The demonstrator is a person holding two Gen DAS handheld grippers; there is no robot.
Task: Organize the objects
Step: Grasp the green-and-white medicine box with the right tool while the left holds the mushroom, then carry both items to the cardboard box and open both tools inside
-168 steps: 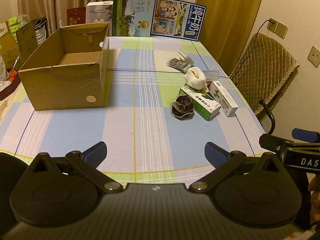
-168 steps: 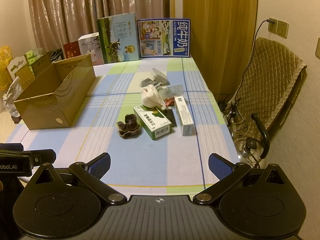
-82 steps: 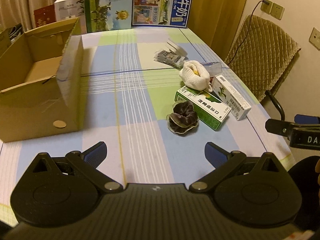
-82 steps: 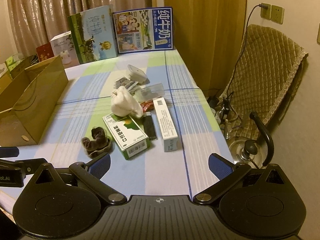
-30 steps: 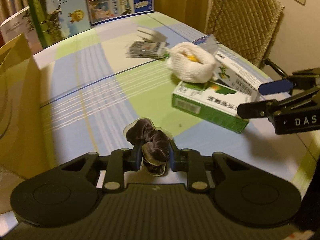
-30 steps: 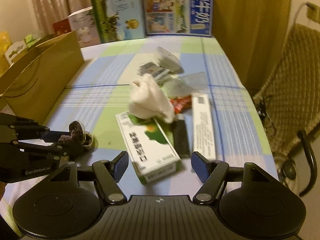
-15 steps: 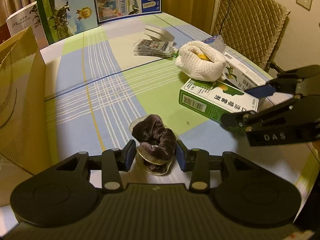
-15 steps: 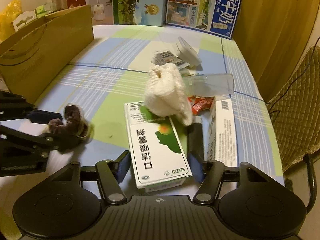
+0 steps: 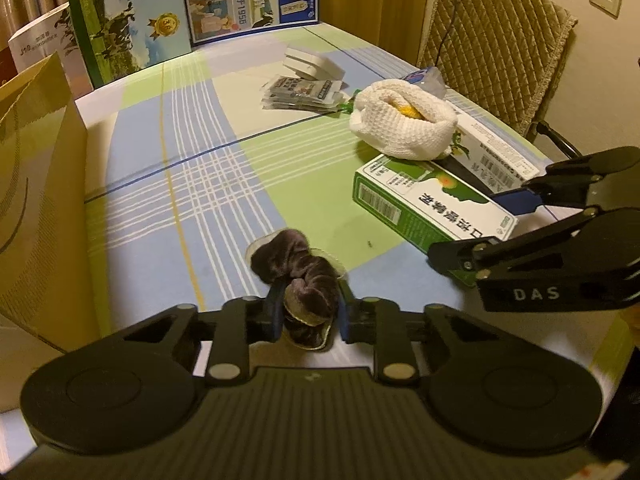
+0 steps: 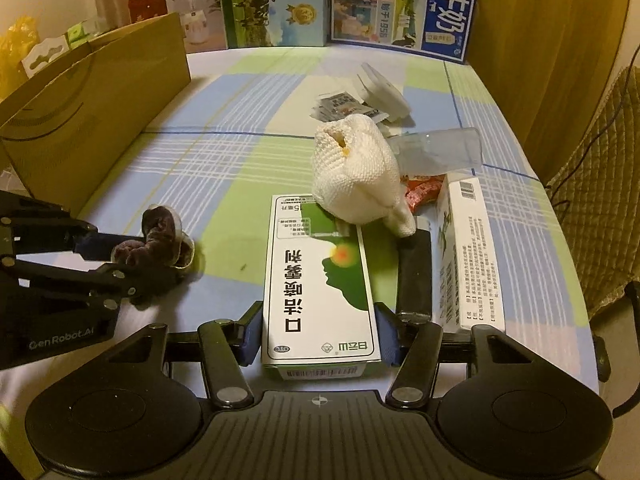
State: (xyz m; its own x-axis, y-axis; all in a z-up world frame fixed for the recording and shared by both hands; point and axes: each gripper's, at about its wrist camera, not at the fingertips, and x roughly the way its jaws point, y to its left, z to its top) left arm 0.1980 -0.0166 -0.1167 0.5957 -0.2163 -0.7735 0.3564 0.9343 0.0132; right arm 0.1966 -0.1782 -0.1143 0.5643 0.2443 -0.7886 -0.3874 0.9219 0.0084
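Observation:
My left gripper point(image 9: 307, 312) is shut on a dark brown velvet scrunchie point(image 9: 298, 276) on the checked tablecloth; it also shows in the right wrist view point(image 10: 158, 240). My right gripper point(image 10: 320, 334) has closed its pads on both sides of the near end of a green and white box point(image 10: 320, 280), which lies flat. In the left wrist view the box point(image 9: 424, 204) sits to the right with the right gripper point(image 9: 504, 220) at its end. A white knitted pouch point(image 10: 356, 176) leans on the box's far end.
An open cardboard box point(image 10: 88, 120) stands at the left. A second white carton point(image 10: 468, 256), a black flat item point(image 10: 414, 280), red wrappers, a clear plastic piece point(image 10: 440, 148), sachets point(image 9: 300, 92) and a white case lie right. Milk cartons point(image 10: 400, 4) stand behind. A padded chair point(image 9: 492, 40) is beside the table.
My left gripper has closed from a half-open stance onto the scrunchie. My right gripper has moved forward and closed around the near end of the green box.

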